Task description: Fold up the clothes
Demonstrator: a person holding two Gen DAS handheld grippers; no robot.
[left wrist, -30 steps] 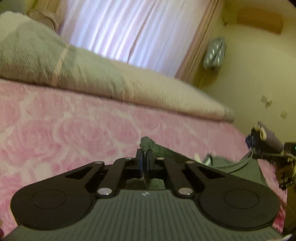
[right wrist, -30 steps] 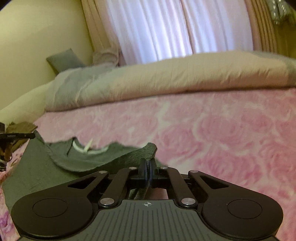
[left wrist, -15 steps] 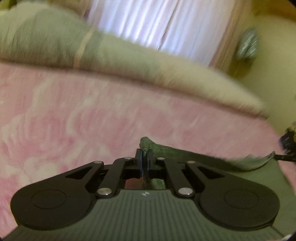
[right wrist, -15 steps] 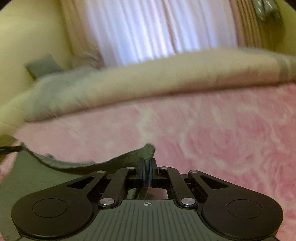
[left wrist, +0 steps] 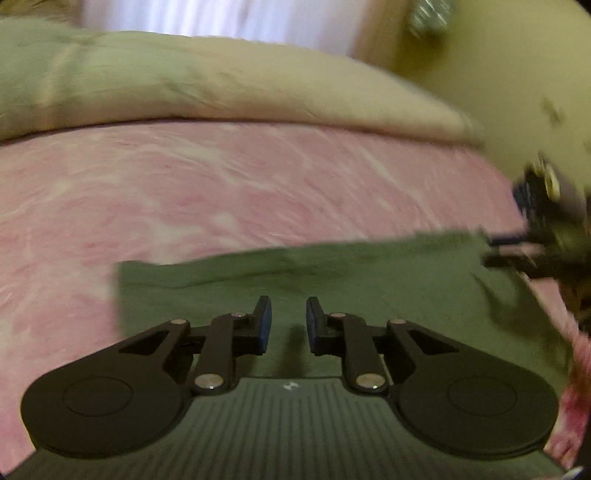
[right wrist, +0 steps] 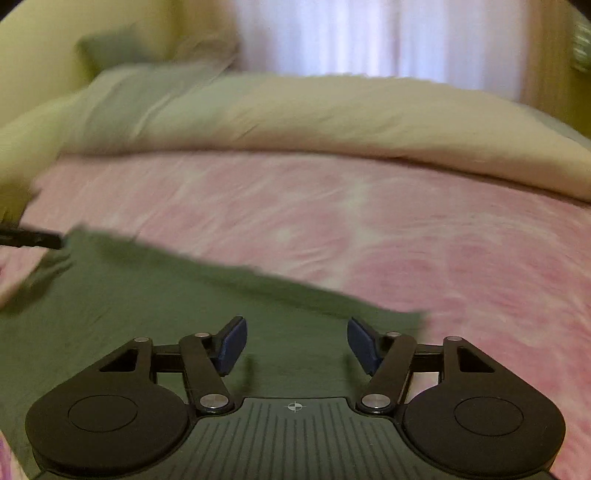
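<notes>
While both views are blurred, the dark green garment (left wrist: pixel 369 291) lies flat on the pink floral bedspread (left wrist: pixel 221 192), filling the lower middle and right of the left wrist frame. The left gripper (left wrist: pixel 288 320) sits low over it, its 2 jaws a narrow way apart with nothing between them. In the right wrist frame the garment (right wrist: pixel 147 295) covers the lower left, and the right gripper (right wrist: pixel 297 347) stands wide apart above its near edge, empty. A beige duvet (right wrist: pixel 332 114) crosses the upper frame beneath white curtains (right wrist: pixel 369 33).
</notes>
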